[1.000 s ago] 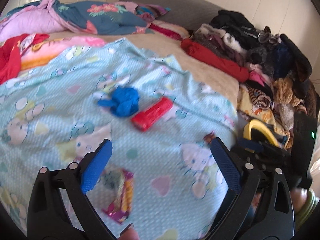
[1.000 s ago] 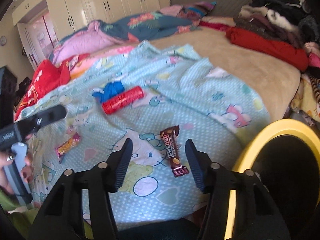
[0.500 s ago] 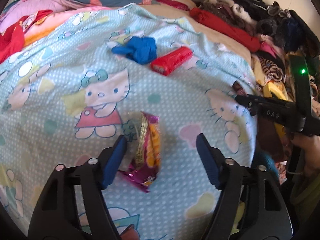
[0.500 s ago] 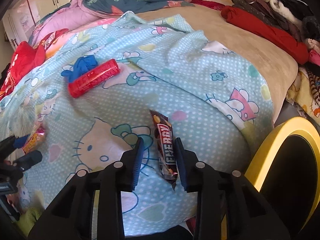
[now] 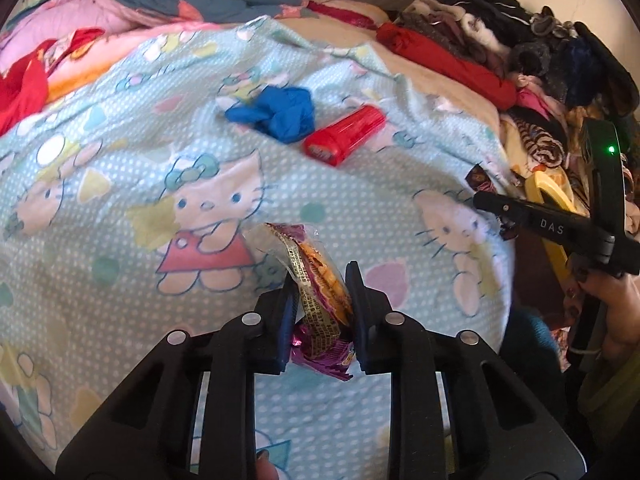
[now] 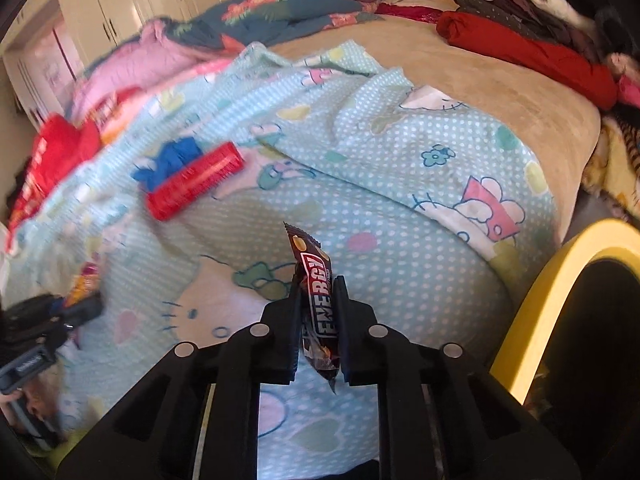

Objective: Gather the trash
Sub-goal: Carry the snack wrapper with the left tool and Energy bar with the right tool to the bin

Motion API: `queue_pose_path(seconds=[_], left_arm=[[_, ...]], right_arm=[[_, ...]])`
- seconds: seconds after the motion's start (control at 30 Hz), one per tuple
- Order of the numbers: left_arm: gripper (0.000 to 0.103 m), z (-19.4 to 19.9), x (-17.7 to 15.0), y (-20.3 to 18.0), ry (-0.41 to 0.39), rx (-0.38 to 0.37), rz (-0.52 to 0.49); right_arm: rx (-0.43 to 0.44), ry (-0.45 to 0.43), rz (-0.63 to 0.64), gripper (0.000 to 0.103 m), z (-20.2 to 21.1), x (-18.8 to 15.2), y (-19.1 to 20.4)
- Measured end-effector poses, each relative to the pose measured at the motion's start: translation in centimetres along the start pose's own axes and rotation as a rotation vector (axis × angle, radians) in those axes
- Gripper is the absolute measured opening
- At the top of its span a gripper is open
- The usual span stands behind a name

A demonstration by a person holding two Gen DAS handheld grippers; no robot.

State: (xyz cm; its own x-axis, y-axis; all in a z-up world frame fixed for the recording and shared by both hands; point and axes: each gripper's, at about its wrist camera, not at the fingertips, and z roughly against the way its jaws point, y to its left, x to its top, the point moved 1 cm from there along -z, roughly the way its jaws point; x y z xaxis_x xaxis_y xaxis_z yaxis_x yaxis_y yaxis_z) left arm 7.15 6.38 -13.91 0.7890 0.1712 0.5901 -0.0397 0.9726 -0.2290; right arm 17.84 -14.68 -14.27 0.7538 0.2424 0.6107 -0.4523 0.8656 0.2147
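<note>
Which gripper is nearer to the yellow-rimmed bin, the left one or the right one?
Right. The right gripper sits just beside the yellow-rimmed bin; the left gripper is farther across the blanket.

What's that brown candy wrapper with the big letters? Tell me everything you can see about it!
The energy bar wrapper is dark brown, shiny and crinkly, with big white letters reading ENERGY and a small picture that looks like nuts near its far end. It is long and narrow, standing on edge, pinched around its middle by the right gripper, whose jaws have just been closing. Its far end points out over the cartoon cat blanket. Whether it touches the blanket is unclear.
</note>
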Motion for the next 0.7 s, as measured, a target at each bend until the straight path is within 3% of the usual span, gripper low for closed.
queue_pose_path(seconds=[0.27,0.7], left_arm=[[0.017,1.1,1.9,-4.0,-0.055,-0.074,-0.059],[0.017,2.0,3.6,-9.4,-0.098,-0.142,-0.138]], right_arm=[[0.082,-0.088,-0.023,0.015,3.7,-0.5,0.6],[0.07,-0.199,-0.104,0.015,9.3,-1.0,-3.2]])
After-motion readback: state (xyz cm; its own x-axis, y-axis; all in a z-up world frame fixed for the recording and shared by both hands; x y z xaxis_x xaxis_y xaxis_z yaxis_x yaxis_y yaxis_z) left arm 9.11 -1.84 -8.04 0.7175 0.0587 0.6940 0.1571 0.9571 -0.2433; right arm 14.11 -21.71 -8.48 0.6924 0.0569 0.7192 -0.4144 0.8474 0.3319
